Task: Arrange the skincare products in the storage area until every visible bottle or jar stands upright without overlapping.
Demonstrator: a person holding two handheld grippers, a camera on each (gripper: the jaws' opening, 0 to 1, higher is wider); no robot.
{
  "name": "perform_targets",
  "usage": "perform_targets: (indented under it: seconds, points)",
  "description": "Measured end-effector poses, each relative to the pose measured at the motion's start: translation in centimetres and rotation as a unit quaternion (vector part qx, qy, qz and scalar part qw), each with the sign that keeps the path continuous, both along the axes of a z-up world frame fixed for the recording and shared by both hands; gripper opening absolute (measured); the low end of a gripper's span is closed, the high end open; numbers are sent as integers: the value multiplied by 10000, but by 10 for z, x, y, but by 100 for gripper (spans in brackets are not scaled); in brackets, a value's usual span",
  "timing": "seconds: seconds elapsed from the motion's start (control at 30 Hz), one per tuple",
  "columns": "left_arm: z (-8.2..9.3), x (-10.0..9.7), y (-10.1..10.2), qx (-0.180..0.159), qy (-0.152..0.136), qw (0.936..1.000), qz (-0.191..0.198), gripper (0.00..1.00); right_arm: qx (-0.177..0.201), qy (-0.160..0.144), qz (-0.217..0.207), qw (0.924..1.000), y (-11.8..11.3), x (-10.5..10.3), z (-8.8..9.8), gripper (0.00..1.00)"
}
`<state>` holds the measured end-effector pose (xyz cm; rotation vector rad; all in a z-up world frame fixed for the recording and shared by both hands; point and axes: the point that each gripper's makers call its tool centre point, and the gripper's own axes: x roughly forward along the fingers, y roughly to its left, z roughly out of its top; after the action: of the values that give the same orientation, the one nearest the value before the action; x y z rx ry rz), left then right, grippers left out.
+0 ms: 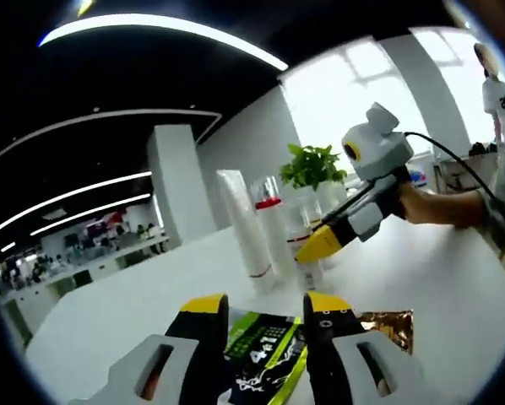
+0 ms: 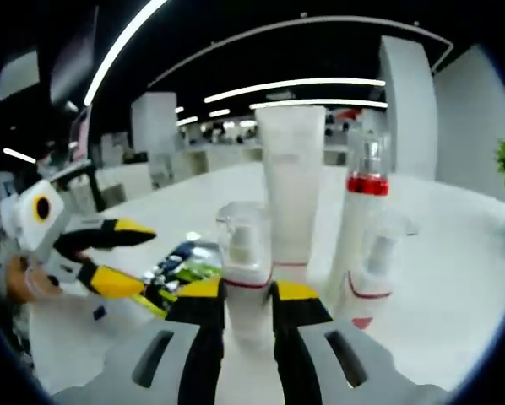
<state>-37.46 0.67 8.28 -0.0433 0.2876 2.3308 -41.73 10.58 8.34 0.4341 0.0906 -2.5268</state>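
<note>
Several white skincare items stand upright in a tight cluster on the white table (image 1: 134,312): a tall tube (image 2: 290,186), a slim bottle with a red collar (image 2: 364,211), and two small clear-capped bottles. My right gripper (image 2: 249,292) has its jaws pressed against both sides of the nearer small bottle (image 2: 246,249). In the left gripper view that gripper (image 1: 322,245) reaches into the cluster beside the tube (image 1: 242,224). My left gripper (image 1: 266,304) stands open over a black-and-green sachet (image 1: 261,346) lying flat; seen from the right, the left gripper (image 2: 138,253) is open with nothing in it.
A gold sachet (image 1: 389,323) lies right of the green one. A potted plant (image 1: 312,164) stands behind the bottles. A person's hand (image 1: 434,207) holds the right gripper. The table stretches bare to the left and far side.
</note>
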Motion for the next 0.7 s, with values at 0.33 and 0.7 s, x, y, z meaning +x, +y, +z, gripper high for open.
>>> perform_targets:
  seconds: [0.33,0.7]
  points:
    - [0,1,1,23,-32,10000,-13,36,4,108,-228,9997,9,-8,1,20]
    - [-3,3,3,43,-141,9998,-101,36,-30,151,-58,9999,7,-7,0,20]
